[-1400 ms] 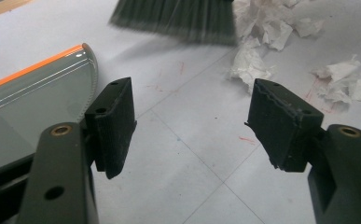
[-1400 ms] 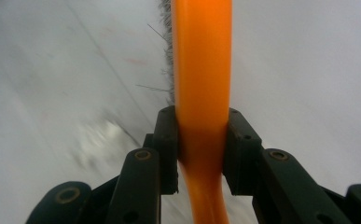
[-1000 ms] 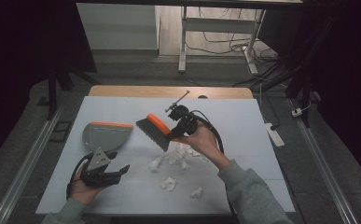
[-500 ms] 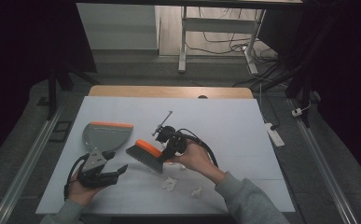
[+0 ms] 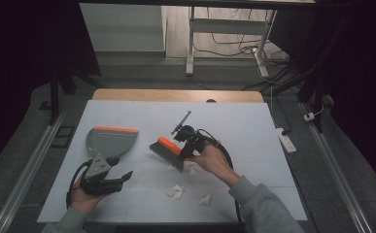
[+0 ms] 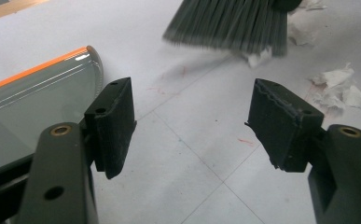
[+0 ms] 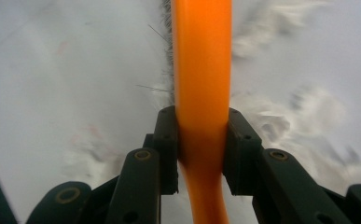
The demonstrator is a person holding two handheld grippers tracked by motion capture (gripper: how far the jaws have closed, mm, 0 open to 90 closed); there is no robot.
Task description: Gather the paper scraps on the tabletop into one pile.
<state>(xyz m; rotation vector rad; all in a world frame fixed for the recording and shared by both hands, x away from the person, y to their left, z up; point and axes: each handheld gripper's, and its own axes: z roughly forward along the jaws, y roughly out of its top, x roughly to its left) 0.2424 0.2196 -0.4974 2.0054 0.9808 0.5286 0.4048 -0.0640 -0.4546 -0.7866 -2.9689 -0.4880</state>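
My right gripper (image 5: 188,143) (image 7: 201,140) is shut on the orange handle of a hand brush (image 5: 167,152) (image 7: 201,70), whose grey bristles (image 6: 229,23) touch the white table at its middle. Crumpled white paper scraps (image 5: 176,191) (image 6: 336,88) lie on the table near the brush and in front of it. A grey dustpan with an orange lip (image 5: 109,140) (image 6: 33,102) lies at the left. My left gripper (image 5: 110,183) (image 6: 192,121) stands open just in front of the dustpan, nothing between its jaws.
The white table top (image 5: 244,126) has a wooden strip along its far edge. A power strip (image 5: 286,140) lies off the right side. Metal rails run along both sides of the table on the floor.
The right gripper has carried the brush down and toward the left-front, from above the scraps to the table at its middle. The left gripper has barely moved.
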